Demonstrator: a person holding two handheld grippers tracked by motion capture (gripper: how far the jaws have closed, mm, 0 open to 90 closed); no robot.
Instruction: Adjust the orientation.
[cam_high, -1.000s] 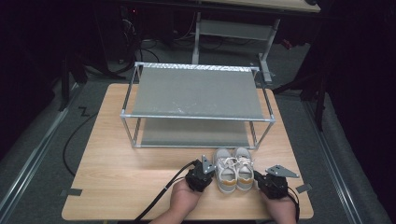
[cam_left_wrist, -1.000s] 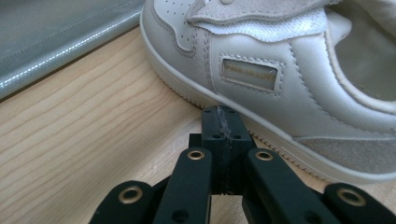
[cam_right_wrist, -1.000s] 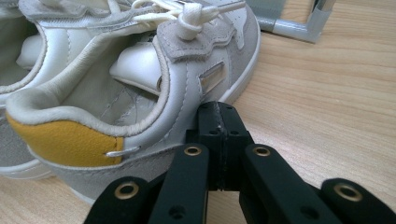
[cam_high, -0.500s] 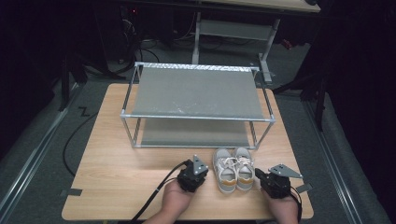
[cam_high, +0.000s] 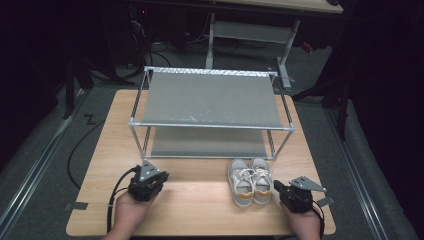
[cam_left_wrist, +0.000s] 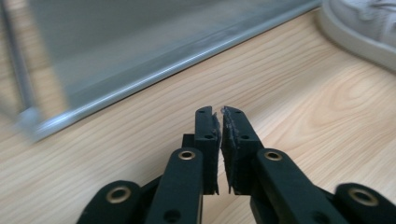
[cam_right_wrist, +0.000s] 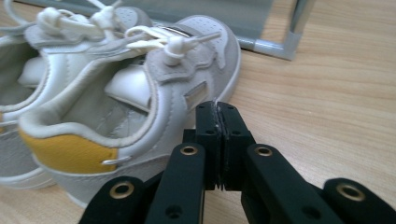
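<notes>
A pair of white sneakers (cam_high: 250, 181) stands on the wooden desk (cam_high: 200, 200) in front of a two-tier metal shoe rack (cam_high: 210, 112), with a hand-held gripper to either side.

The shoes sit side by side, toes toward the rack's lower shelf and close to its front right leg, their yellow heel tabs facing the person. The right hand-held gripper (cam_high: 281, 188) rests just beside the right shoe's heel, apart from it; in the right gripper view its black jaws are pressed together on nothing, with the nearer shoe (cam_right_wrist: 140, 93) just to their left. The left hand-held gripper (cam_high: 152, 184) sits well apart from the pair, near the desk's front left; the left gripper view shows its jaws nearly closed, a thin slit between the pads, holding nothing above bare wood.
</notes>
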